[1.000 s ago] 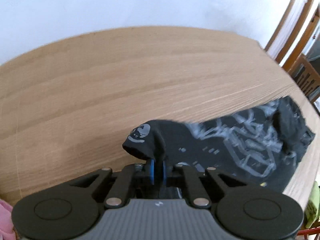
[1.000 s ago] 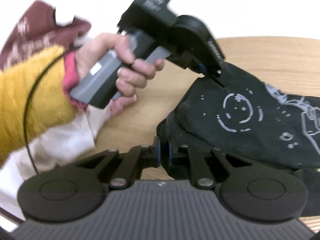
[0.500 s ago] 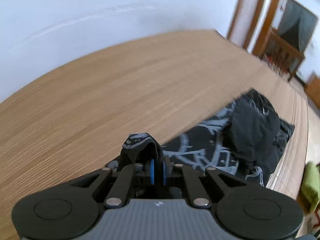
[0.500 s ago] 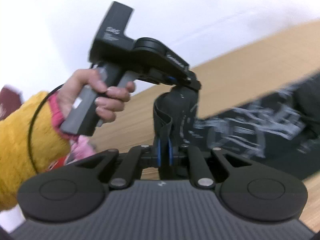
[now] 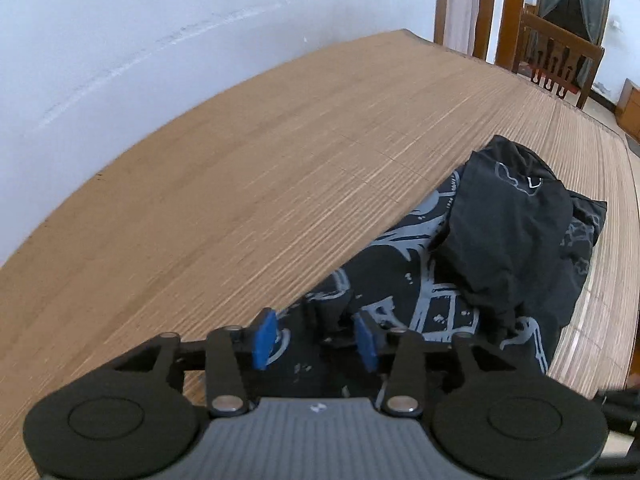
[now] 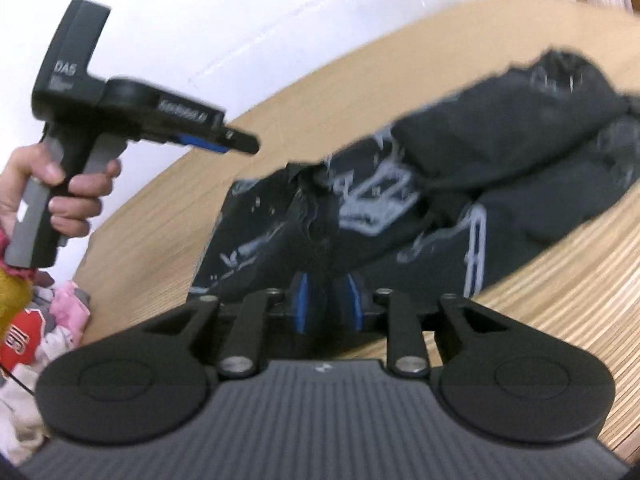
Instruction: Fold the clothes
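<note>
Tabletop — garment beneath tongs

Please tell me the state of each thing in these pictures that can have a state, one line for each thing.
black printed garment: lying on the table, partly folded, one part doubled over the top, still rumpled.
left gripper: jaws opening, blue pads clear of the cloth, holding nothing.
right gripper: jaws opening, a fold of cloth between the pads, grip unclear.
pile of clothes: unfolded, beside the table.
</note>
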The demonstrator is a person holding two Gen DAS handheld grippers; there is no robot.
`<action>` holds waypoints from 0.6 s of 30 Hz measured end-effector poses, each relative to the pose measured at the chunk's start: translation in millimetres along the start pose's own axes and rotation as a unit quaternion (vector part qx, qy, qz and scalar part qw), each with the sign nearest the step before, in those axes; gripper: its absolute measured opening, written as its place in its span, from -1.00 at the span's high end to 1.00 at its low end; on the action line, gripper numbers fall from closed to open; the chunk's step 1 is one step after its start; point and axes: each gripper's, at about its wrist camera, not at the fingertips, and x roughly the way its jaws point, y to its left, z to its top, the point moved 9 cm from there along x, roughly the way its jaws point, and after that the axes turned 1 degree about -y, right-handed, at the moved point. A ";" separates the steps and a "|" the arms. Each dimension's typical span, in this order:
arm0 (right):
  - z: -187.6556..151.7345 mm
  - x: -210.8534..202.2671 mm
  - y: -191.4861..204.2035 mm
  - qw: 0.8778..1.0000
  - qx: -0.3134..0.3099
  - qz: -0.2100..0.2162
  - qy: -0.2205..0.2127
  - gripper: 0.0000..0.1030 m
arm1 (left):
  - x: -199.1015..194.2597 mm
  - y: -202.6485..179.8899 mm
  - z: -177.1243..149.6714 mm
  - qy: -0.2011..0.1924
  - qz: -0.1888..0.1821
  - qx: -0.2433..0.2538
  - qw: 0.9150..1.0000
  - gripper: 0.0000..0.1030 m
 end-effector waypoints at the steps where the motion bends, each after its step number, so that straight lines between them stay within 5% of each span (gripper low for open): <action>1: 2.6 -0.5 4.2 1.000 -0.013 0.000 -0.006 0.49 | -4.6 4.3 -3.6 -0.001 0.003 -0.006 1.000 0.10; 7: -4.9 28.0 34.4 0.994 -0.107 0.017 0.010 0.52 | -2.6 21.5 -52.9 0.023 0.017 -0.044 0.999 0.04; 11: -26.6 58.6 20.0 0.985 -0.149 -0.055 0.063 0.54 | 5.2 20.5 -94.3 0.034 0.003 -0.064 0.997 0.04; 15: -18.1 41.4 4.6 0.984 -0.130 -0.097 0.076 0.45 | 14.3 19.0 -121.6 0.049 0.009 -0.073 0.996 0.04; 18: 7.4 36.8 23.5 0.984 -0.158 -0.052 0.057 0.45 | 10.5 16.7 -123.9 0.041 0.006 -0.086 0.995 0.02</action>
